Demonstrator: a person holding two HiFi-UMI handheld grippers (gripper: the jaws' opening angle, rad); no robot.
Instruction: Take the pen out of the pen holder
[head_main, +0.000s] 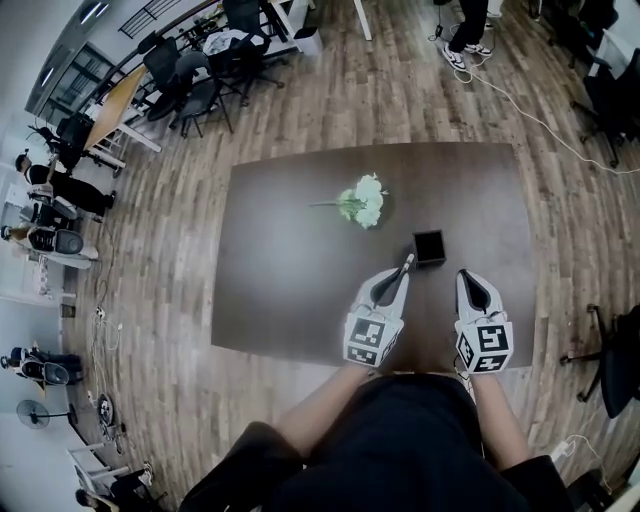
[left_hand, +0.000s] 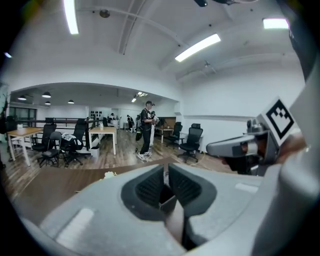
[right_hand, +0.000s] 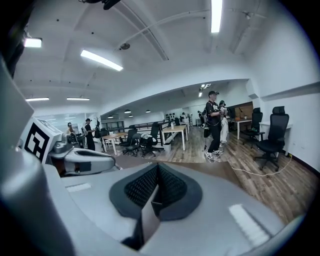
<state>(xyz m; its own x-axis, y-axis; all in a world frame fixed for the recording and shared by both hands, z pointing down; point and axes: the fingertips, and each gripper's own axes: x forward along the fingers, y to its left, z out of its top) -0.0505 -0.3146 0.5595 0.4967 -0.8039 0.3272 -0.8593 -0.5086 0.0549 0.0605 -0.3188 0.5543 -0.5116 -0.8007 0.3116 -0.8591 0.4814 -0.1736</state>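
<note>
At the near side of the counter (head_main: 290, 270), the pen (head_main: 407, 265) is seen clear of the pen holder (head_main: 429, 247), slanting up and to the right from the tips of the left hand-held gripper (head_main: 398, 283). Its far end lies just beside the holder's left edge, apart from it as far as can be told. The black holder stands upright and looks empty.

The left hand-held gripper is clenched on the pen: in its own view the 2 jaws are pressed nearly together, with only a thin pale sliver between them. The right hand-held gripper (head_main: 467, 277) is closed on nothing and is held just right of the holder.

The pen is judged light, stiff and slim, with a smooth barrel that could pivot or slide in a narrow grip. It appears to be held near 1 end; a hold nearer mid-barrel would be steadier.

A flower (head_main: 364, 200) lies farther back on the counter.
</note>
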